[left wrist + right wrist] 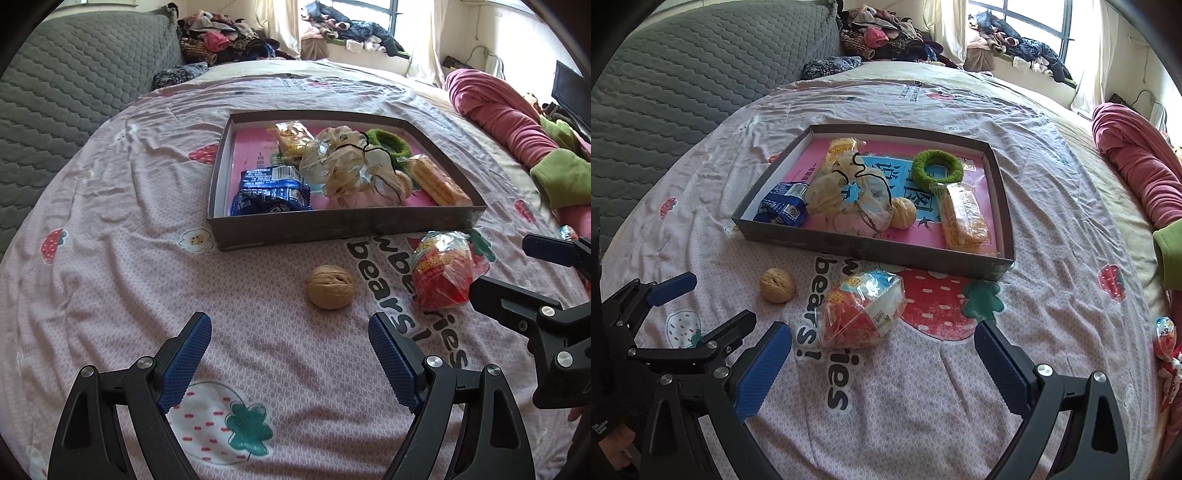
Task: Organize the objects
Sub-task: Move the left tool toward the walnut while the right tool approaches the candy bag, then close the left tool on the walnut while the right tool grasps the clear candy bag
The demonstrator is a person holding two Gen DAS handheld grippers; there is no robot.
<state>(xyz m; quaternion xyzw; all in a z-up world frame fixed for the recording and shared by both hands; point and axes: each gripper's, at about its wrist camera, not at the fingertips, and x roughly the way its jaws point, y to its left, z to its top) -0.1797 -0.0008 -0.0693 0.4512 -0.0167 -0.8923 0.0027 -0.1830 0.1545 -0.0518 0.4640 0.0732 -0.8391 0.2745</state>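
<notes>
A walnut (330, 286) lies on the pink bedsheet just ahead of my open, empty left gripper (290, 328); it also shows in the right wrist view (777, 285). A red and white snack packet (862, 309) lies just ahead of my open, empty right gripper (882, 341); it shows in the left wrist view (441, 268) too. Behind them stands a shallow dark tray (332, 223) (871, 251) holding a blue packet (271, 190), a crumpled clear bag (341, 164), a green ring (937, 166), a yellow wafer packet (964, 216) and a second walnut (903, 218).
A rolled pink blanket (1137, 166) and green cloth (561, 181) lie at the right edge of the bed. A grey quilted headboard (66, 92) is at the left. Another small packet (1165, 338) lies at the far right. Clothes (229, 37) are piled beyond the bed.
</notes>
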